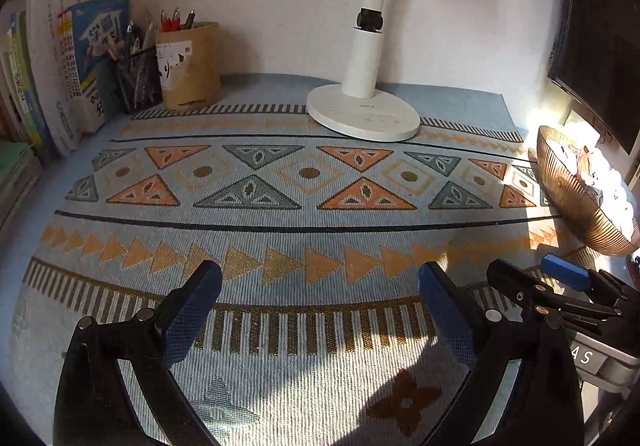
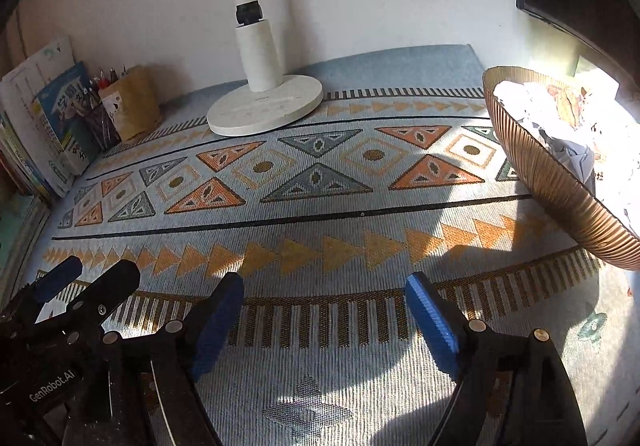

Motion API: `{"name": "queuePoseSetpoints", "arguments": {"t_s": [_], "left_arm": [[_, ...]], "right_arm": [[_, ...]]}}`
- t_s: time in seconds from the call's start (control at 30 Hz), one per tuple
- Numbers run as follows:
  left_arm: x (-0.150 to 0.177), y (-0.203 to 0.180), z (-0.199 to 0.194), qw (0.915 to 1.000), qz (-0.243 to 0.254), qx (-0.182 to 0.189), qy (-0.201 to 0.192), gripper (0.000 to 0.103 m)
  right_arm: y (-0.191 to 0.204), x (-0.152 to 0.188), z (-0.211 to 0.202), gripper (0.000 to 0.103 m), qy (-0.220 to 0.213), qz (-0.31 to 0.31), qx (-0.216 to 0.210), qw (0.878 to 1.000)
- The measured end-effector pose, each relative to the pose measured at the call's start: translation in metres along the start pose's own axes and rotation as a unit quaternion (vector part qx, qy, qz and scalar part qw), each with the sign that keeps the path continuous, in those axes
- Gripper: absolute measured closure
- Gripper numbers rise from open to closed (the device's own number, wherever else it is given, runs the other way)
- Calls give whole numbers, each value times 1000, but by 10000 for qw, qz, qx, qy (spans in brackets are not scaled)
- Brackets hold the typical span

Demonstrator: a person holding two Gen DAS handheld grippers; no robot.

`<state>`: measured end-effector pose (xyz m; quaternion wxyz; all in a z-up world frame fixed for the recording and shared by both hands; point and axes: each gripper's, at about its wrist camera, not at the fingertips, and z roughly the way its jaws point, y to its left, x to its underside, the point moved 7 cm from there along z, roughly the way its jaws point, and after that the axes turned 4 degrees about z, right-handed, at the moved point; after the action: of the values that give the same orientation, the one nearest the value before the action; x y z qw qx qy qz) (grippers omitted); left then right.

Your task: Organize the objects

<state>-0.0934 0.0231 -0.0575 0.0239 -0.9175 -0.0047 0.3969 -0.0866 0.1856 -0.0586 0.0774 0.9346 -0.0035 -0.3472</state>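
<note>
My left gripper [image 1: 320,278] is open and empty, low over the patterned cloth [image 1: 304,206] near the table's front. My right gripper [image 2: 324,290] is also open and empty, just to its right; it shows in the left wrist view [image 1: 532,270], and the left gripper shows in the right wrist view [image 2: 96,274]. A ribbed brown bowl [image 2: 560,182] with crumpled white paper [image 2: 532,106] stands at the right edge. A black mesh pen cup [image 1: 138,80] and a brown paper cup with pens [image 1: 192,66] stand at the back left, next to leaning books [image 1: 80,58].
A white desk lamp base [image 1: 362,112] stands at the back centre, with its post rising up the wall. A dark monitor [image 1: 600,46] hangs at the right. A grey labelled box [image 1: 600,362] sits at the lower right. Sunlight falls on the right side.
</note>
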Motion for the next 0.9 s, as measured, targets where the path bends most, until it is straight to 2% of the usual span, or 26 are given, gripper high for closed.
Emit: {"name": "queuePoseSetpoints", "arguments": {"t_s": [0.9], "left_arm": [[3,1,7,9997,-119,65,209,4]], "right_arm": [[-5,1,5,13,130,125,-22,9998]]}}
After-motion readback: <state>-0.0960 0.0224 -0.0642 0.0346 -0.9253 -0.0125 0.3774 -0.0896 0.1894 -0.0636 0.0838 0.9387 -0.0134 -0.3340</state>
